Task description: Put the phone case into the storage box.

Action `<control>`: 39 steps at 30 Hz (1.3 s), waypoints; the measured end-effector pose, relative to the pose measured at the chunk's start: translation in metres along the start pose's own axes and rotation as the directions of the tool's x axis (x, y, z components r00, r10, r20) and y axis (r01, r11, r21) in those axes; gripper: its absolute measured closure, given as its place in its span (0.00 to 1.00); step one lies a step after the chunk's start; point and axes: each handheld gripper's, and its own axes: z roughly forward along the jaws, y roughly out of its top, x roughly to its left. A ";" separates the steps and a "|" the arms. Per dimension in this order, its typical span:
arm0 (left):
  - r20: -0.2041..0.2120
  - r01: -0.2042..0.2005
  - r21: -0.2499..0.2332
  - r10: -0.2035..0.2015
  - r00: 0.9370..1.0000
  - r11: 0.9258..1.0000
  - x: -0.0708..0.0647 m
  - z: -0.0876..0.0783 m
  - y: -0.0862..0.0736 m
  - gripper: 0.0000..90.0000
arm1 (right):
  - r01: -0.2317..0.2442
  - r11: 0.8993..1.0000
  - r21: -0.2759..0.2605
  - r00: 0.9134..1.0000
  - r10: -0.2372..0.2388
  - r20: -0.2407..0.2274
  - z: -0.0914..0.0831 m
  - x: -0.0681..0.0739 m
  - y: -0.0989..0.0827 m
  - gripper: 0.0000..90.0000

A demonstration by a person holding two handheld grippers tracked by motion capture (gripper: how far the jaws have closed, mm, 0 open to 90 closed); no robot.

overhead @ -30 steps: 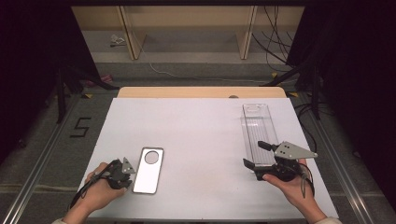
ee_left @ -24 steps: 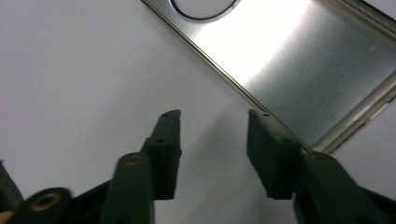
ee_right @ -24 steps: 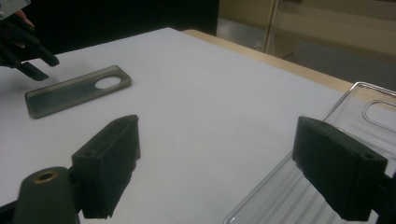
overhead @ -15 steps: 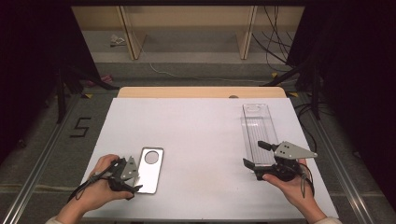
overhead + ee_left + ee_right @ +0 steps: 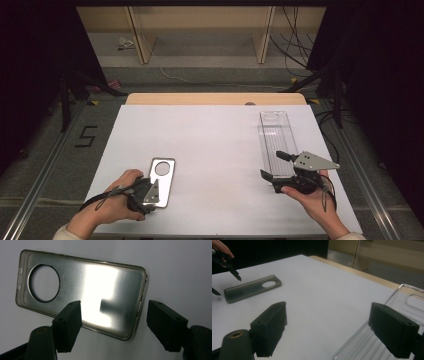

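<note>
Phone case, smoky and translucent with a round camera hole at its far end, lies flat near the tabletop's front-left corner, its long axis running from front edge to back edge. Clear plastic tray lies well apart, along the right edge. Left gripper sits at the case's near end, far nearer than the right gripper; its jaws stand apart, one over the case, one just off its end, not pressing on it. Right gripper's jaws gape over the tray's near end. Compared with a second ago, the left jaws have opened then narrowed slightly, and the case lies a little closer to the front edge.
</note>
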 end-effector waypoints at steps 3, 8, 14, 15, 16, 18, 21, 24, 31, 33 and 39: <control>0.012 -0.032 0.021 0.032 0.999 0.999 0.000 0.002 0.004 0.34 | 0.001 1.000 -0.001 1.000 -0.001 0.000 0.000 0.000 0.000 0.18; 0.016 -0.064 0.051 0.063 0.998 0.997 0.000 0.005 0.007 0.37 | -0.002 1.000 0.000 1.000 0.002 -0.002 0.000 0.000 0.000 0.18; 0.031 -0.075 0.057 0.073 0.997 0.996 -0.002 0.007 0.010 0.43 | -0.001 1.000 0.001 1.000 0.001 -0.002 0.000 0.000 0.000 0.18; 0.028 -0.088 0.060 0.087 0.996 0.994 -0.001 0.007 0.011 0.44 | 0.000 1.000 0.001 1.000 0.000 -0.002 0.000 0.000 0.000 0.18; 0.030 -0.089 0.061 0.088 0.996 0.994 -0.001 0.007 0.011 0.46 | 0.000 1.000 0.000 1.000 0.000 -0.003 0.000 0.000 0.000 0.18; 0.037 -0.084 0.064 0.081 0.996 0.994 -0.002 0.008 0.011 0.48 | 0.000 1.000 0.001 1.000 0.000 -0.004 0.000 0.000 0.000 0.18; 0.048 -0.092 0.065 0.089 0.995 0.994 -0.001 0.008 0.012 0.51 | -0.001 1.000 0.001 1.000 0.001 -0.003 0.000 0.000 0.000 0.18; 0.056 -0.095 0.064 0.091 0.994 0.993 -0.002 0.009 0.012 0.53 | -0.001 1.000 0.001 1.000 0.001 -0.006 0.001 0.000 0.000 0.18; 0.074 -0.103 0.066 0.099 0.992 0.992 -0.002 0.011 0.012 0.58 | -0.001 1.000 0.002 1.000 0.002 -0.007 0.001 0.000 -0.001 0.18; 0.078 -0.104 0.065 0.098 0.992 0.992 -0.003 0.011 0.012 0.59 | -0.002 1.000 0.002 1.000 0.002 -0.007 0.001 0.000 -0.001 0.18; 0.092 -0.109 0.064 0.103 0.990 0.992 -0.002 0.010 0.012 0.65 | -0.001 1.000 0.002 1.000 0.001 -0.008 0.001 0.000 -0.001 0.18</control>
